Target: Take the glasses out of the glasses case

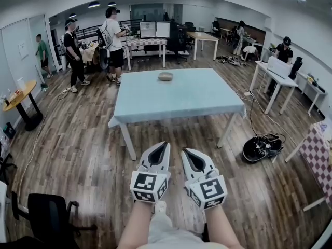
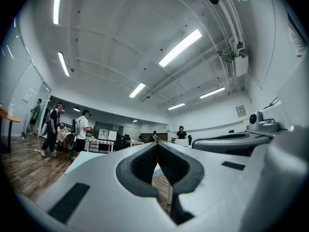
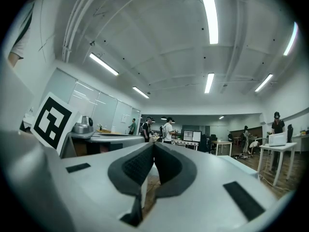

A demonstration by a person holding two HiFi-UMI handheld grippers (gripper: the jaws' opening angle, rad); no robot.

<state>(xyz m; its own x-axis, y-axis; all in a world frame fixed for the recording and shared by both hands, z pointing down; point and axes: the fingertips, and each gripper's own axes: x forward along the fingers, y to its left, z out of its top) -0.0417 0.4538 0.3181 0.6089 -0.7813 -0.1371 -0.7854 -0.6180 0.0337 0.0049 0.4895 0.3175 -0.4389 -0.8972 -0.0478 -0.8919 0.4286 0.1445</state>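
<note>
Left gripper [image 1: 162, 147] and right gripper [image 1: 188, 152] hang clenched and empty well short of the table [image 1: 181, 100], so walk up, open the 2, and steady the likely glasses case [image 1: 165, 76] near its far edge.

Pale blue desk [image 1: 181, 100] on wood floor [image 1: 78, 149]. Small tan oval case [image 1: 165, 76] on top, 12 o'clock, near far edge.

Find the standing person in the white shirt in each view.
Head view: person in the white shirt, upper left, in the background.
Left gripper view: that person, left of centre, mid-height.
Right gripper view: that person, near centre, mid-height.
Shared landmark: the two monitors, just right of the person in every view.
</note>
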